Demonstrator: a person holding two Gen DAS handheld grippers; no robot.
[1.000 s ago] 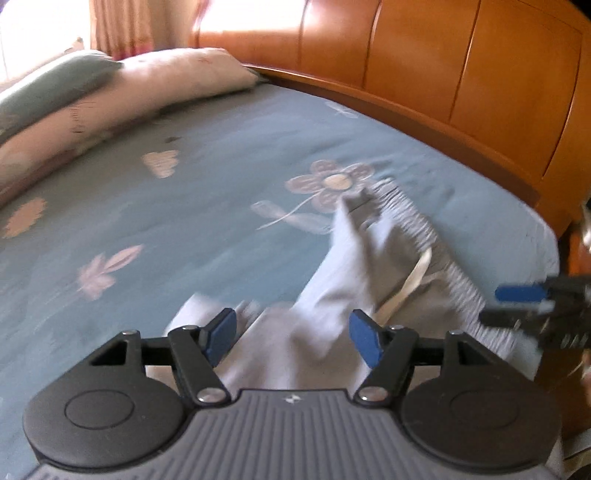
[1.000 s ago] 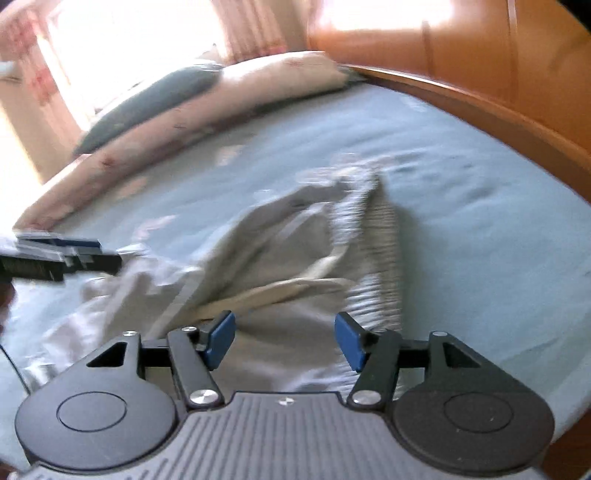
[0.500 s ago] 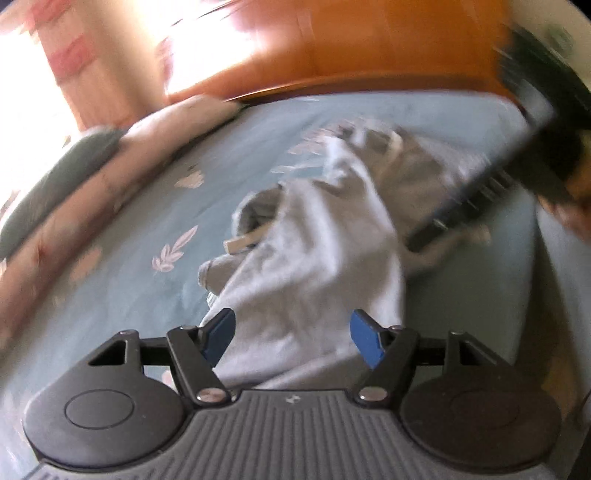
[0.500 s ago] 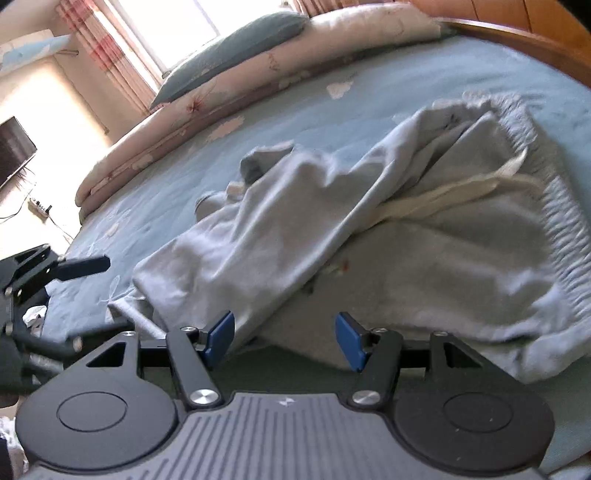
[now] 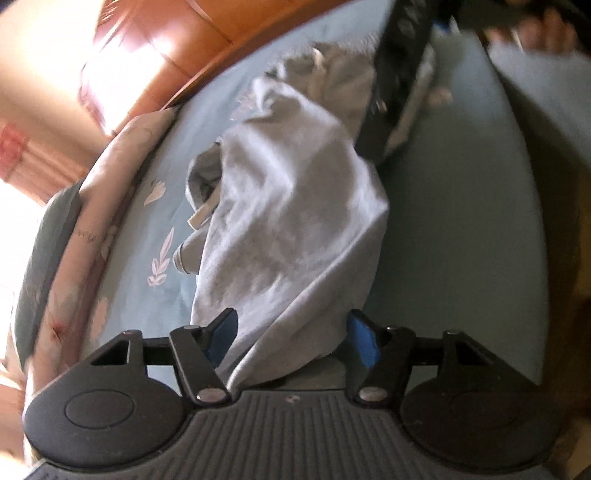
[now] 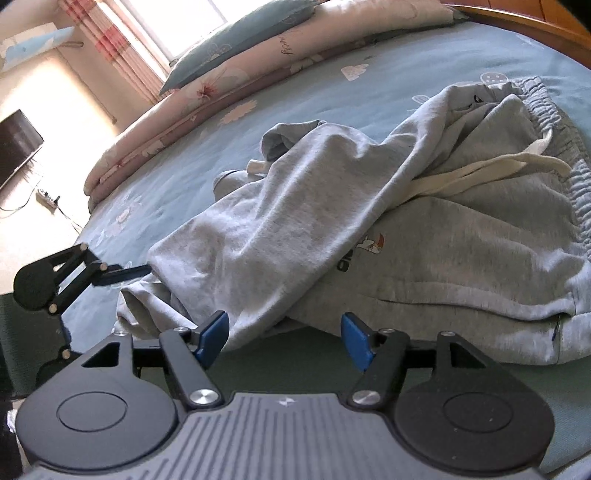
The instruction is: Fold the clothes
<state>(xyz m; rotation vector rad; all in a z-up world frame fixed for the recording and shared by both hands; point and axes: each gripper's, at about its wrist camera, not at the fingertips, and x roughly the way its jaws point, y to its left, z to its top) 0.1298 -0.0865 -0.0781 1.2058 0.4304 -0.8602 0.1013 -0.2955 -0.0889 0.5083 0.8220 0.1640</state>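
Grey sweatpants (image 6: 388, 229) with a cream drawstring (image 6: 491, 171) lie crumpled on the blue flowered bed sheet (image 6: 332, 96). My left gripper (image 5: 291, 336) is low over one leg end of the pants (image 5: 295, 236). Its jaws are closing with that cloth between the blue pads, which do not clearly press it. One of its fingers (image 6: 125, 272) shows at the left of the right wrist view, touching the leg end. My right gripper (image 6: 284, 338) sits at the near edge of the pants. Its jaws are opening, and only the cloth's edge lies by the left pad.
A rolled floral quilt (image 6: 229, 85) and a blue pillow (image 6: 236, 40) line the far side of the bed. A wooden headboard (image 5: 207, 48) stands behind. A TV (image 6: 14, 147) and a power strip (image 6: 48, 199) are on the floor side. A hand (image 5: 546, 33) holds the blurred black tool (image 5: 395, 85).
The left view has rolled and dropped onto the leg end of the pants. The right gripper drew back toward the near edge of the pants, and its pads now stand wider.
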